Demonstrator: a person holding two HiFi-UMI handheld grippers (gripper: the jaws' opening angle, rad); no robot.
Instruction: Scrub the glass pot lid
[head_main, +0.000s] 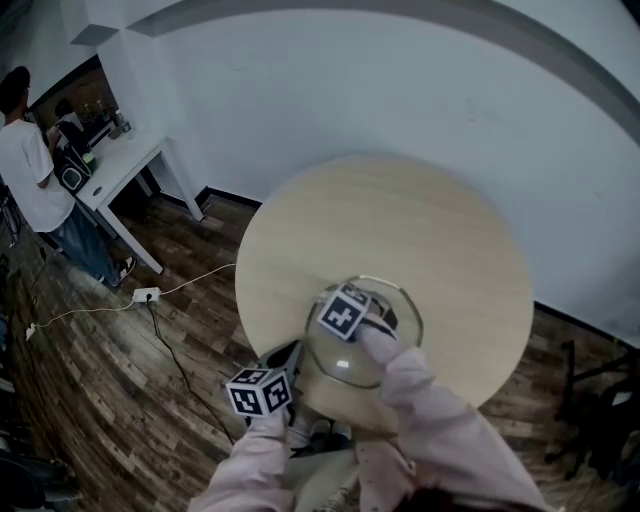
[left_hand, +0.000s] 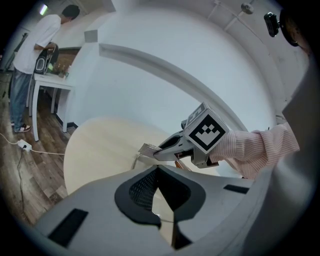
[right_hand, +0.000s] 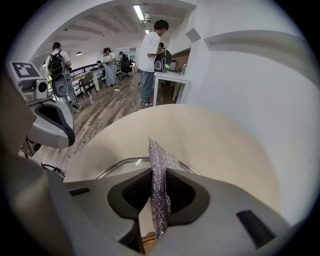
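Note:
The glass pot lid with its metal rim stands tilted near the front edge of the round pale wooden table. My left gripper reaches in from the lower left and is shut on the lid's near edge. My right gripper hovers over the lid, shut on a silvery scrub pad. The pad's upper end sticks out past the jaws and lies against the lid's rim. In the left gripper view the right gripper points left with the pad at its tip, touching the rim.
A white wall curves behind the table. On the wooden floor to the left lie a power strip and its cable. A white desk stands further left with a person at it. More people stand in the room beyond.

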